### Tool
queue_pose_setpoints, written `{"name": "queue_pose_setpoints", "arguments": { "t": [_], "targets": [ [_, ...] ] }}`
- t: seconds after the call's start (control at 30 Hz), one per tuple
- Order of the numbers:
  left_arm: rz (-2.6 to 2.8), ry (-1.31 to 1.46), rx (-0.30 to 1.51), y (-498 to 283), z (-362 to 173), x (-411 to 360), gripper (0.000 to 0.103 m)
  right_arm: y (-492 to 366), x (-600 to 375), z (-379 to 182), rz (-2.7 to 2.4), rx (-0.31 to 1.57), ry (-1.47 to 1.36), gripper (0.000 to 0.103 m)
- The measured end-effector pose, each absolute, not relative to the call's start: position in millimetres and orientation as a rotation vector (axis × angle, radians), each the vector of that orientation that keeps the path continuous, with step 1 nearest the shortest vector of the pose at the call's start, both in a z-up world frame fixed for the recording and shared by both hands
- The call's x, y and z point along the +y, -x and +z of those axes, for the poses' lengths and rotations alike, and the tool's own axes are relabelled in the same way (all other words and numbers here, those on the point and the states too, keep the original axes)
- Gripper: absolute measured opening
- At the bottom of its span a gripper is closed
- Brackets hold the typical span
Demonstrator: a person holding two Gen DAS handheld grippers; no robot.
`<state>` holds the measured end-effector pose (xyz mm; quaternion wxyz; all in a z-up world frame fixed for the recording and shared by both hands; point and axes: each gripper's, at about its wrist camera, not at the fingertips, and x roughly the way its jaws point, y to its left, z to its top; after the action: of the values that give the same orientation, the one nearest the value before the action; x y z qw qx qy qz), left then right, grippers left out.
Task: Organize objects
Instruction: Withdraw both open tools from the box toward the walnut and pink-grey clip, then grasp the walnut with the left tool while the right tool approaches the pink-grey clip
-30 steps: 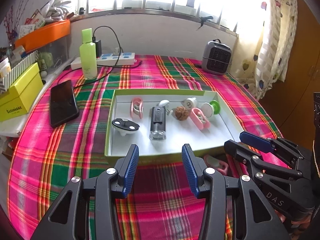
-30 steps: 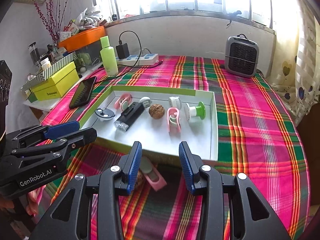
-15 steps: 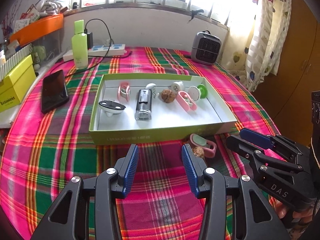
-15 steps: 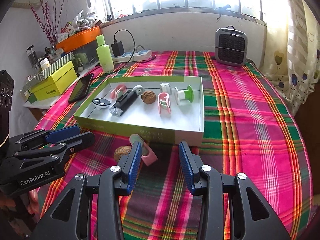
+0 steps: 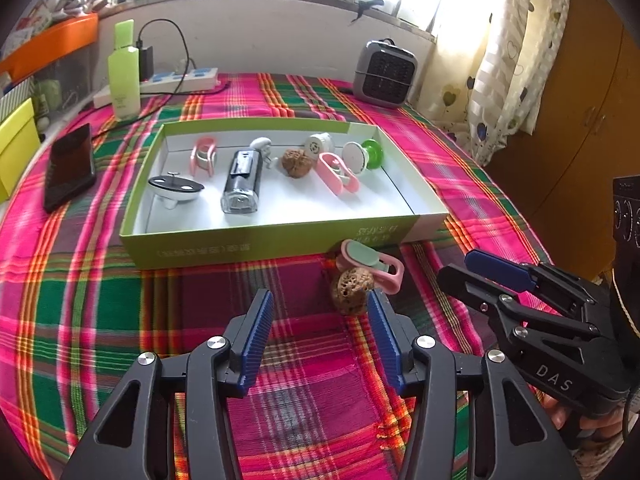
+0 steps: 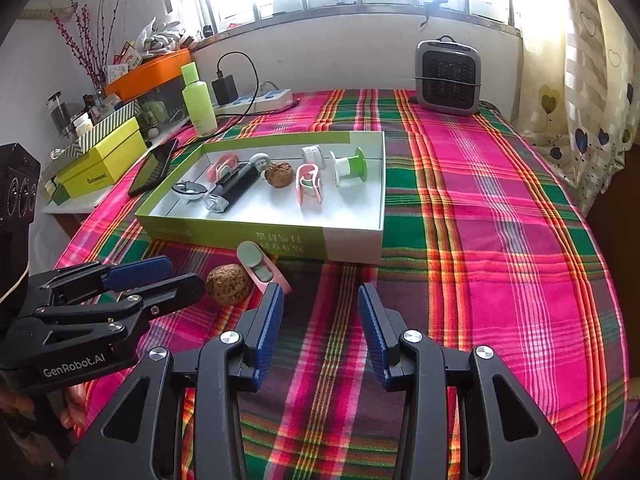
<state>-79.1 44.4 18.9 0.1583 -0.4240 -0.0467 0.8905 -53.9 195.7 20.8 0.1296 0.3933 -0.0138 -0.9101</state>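
Walnut (image 5: 351, 291) and pink clip (image 5: 372, 265) are lying touching on the plaid cloth (image 5: 100, 320), just outside the green tray (image 5: 280, 240). I am holding my left gripper (image 5: 320, 320) and right gripper (image 6: 320, 312) spread, grasping nothing.

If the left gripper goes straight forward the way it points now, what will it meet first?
Probably the walnut on the cloth. It lies just ahead of the left gripper, close to its right jaw rather than centred. Behind it are the pink clip and the green box. Depth is uncertain.
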Motion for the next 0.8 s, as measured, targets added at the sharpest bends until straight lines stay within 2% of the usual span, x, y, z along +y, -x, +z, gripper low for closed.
{"name": "queue_pose_setpoints", "arguments": {
  "t": [0.4,0.8],
  "targets": [
    [2.519,1.245,-0.095,88.3,8.1,60.7,0.048,53.5,203.3,17.2,-2.644,-0.059,-1.157,0.041],
    [2.519,1.247,-0.137,97.3,3.2,58.6,0.047,57.3,202.3,12.5,-2.626,-0.055,-1.181,0.041]
  ]
}}
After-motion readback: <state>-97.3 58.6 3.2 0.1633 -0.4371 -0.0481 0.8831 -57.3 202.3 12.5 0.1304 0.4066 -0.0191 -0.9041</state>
